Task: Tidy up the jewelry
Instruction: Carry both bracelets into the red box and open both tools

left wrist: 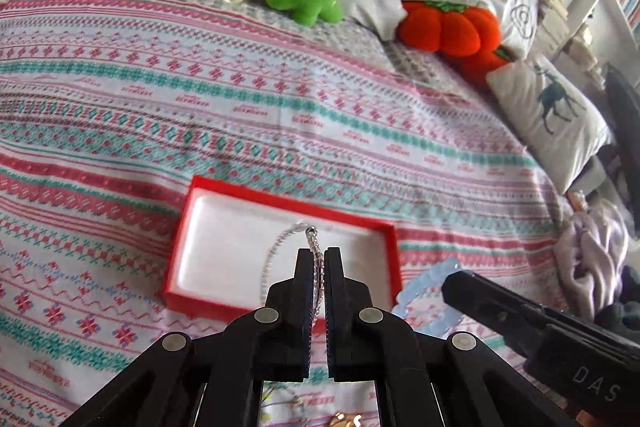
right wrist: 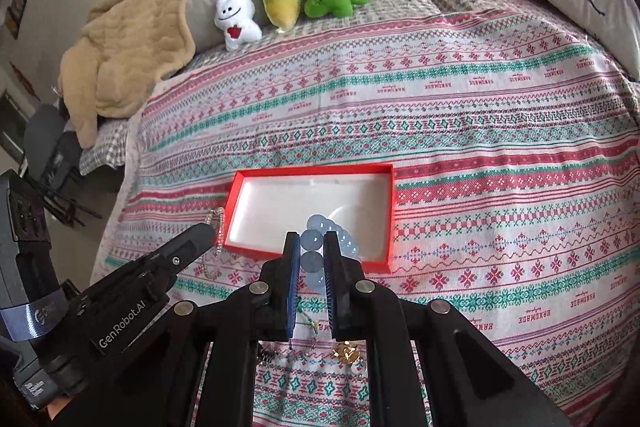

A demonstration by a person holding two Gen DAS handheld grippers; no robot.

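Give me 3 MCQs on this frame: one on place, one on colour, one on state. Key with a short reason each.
1. Where does the red box lie?
A. on the patterned blanket
B. on a wooden shelf
C. on the beige throw

2. What colour are the big beads of the bracelet in the right tool?
A. gold
B. pale blue
C. black

3. What is the state of the left tool?
A. wide open, holding nothing
B. shut on a plush toy
C. shut on the clear bead bracelet

Key:
1 A: striped patterned blanket shows on every side of the box.
2 B: the round beads between the right tool's pads are translucent pale blue.
3 C: the small clear beads run through the narrow gap between its pads.
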